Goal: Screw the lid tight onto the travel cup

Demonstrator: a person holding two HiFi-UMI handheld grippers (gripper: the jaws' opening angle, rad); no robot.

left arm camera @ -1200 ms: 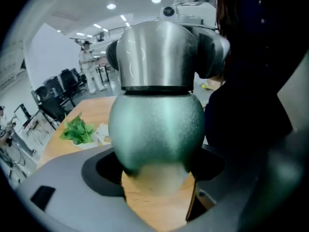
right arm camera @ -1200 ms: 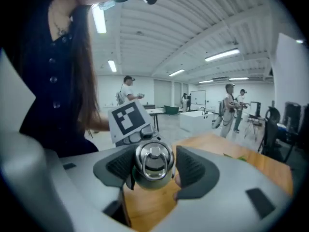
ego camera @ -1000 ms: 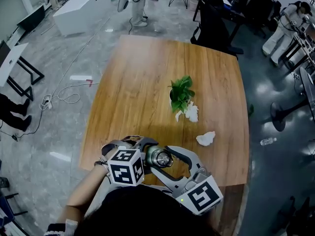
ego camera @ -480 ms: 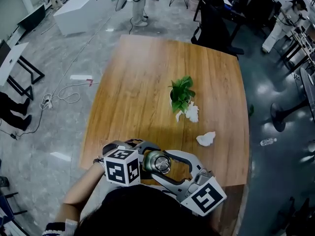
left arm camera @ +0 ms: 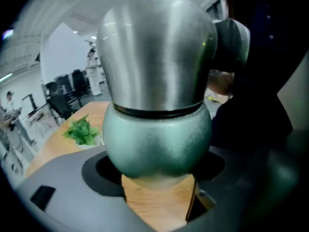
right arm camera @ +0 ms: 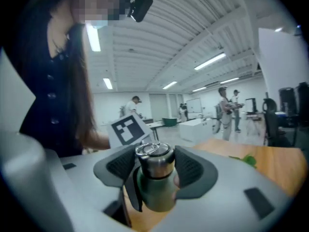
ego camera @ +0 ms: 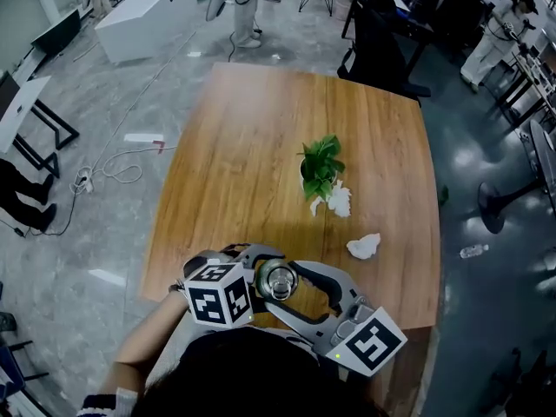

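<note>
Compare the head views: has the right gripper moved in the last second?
Yes, slightly. The right gripper has swung its marker cube rightward, toward the near right corner of the table, while its jaws stay on the lid.

Wooden table (ego camera: 252, 163), grey marble floor (ego camera: 174, 85), ceiling strip lights (right arm camera: 210, 61).

Open lab hall: strip lights (right arm camera: 210, 62), white bench (ego camera: 143, 16), floor cables (ego camera: 122, 168).

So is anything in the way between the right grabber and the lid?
No, nothing visible is. The right gripper has its jaws shut right on the lid, touching it, and the left gripper holds the travel cup.
</note>
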